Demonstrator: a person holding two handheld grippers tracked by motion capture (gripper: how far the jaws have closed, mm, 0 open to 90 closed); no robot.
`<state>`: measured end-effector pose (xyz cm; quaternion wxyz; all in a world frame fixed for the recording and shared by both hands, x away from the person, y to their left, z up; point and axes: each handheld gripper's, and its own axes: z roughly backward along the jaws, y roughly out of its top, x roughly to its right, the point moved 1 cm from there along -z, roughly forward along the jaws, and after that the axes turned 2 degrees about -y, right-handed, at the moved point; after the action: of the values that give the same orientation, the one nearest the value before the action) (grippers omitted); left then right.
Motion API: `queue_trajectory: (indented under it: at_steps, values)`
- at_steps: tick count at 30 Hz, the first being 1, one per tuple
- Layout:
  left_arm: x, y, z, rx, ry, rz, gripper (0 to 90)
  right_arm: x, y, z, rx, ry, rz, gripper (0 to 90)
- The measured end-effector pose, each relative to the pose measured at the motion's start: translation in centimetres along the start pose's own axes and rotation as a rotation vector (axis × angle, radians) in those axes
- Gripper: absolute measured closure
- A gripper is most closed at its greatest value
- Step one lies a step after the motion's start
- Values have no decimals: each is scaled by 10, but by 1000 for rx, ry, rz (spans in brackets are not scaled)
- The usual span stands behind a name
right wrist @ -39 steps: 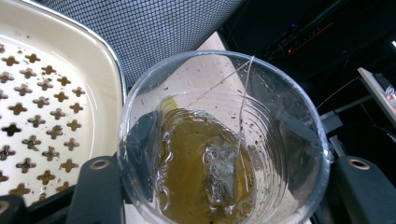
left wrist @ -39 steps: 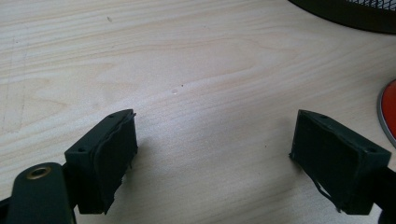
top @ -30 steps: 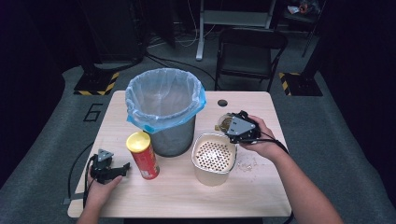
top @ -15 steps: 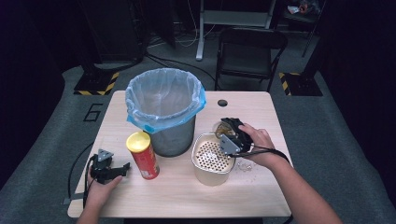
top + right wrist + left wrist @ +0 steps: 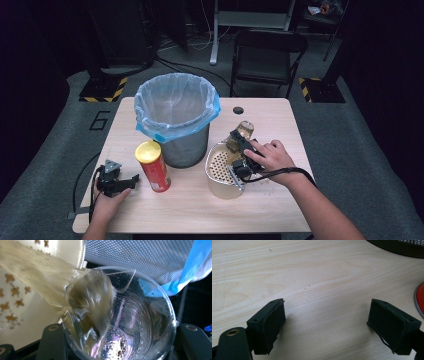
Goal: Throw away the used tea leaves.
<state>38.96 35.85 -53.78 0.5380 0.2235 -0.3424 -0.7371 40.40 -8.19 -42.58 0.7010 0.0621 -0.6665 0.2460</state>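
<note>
The clear plastic cup [image 5: 120,322] sits clamped between the right gripper's [image 5: 239,155] jaws, tipped over the rim of the cream perforated strainer bowl [image 5: 222,170], and a pale brownish liquid [image 5: 50,287] is streaming out of it into that bowl. A second ago the cup was held higher and farther back, beside the bin; it has since come down and forward over the strainer and tilted, so the pour looks well under way. Little remains inside the cup: a film of liquid and some dark grains at the bottom. The mesh waste bin [image 5: 180,125] with its blue liner [image 5: 212,107] stands just behind. A yellow-lidded red crisp tube [image 5: 152,167] stands upright on the table [image 5: 280,120]. The left gripper [image 5: 117,181] rests on the wood, jaws wide apart and holding nothing
</note>
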Motion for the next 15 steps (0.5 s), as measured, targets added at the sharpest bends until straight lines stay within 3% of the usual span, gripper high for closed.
queue_trajectory:
  at_steps: [5,7,10,13,14,15]
  values:
    - [0,0,0,0,0,0,140,-2,6,3,-3,-37,119,377]
    - [0,0,0,0,0,0,140,1,9,5,-5,-75,203,377]
    - [0,0,0,0,0,0,140,3,12,7,-5,-107,264,377]
    - [0,0,0,0,0,-1,141,-2,14,9,-4,-62,309,376]
    - [0,0,0,0,0,0,140,0,15,9,-5,-124,319,376]
    - [0,0,0,0,0,0,140,-7,16,7,15,-92,270,376]
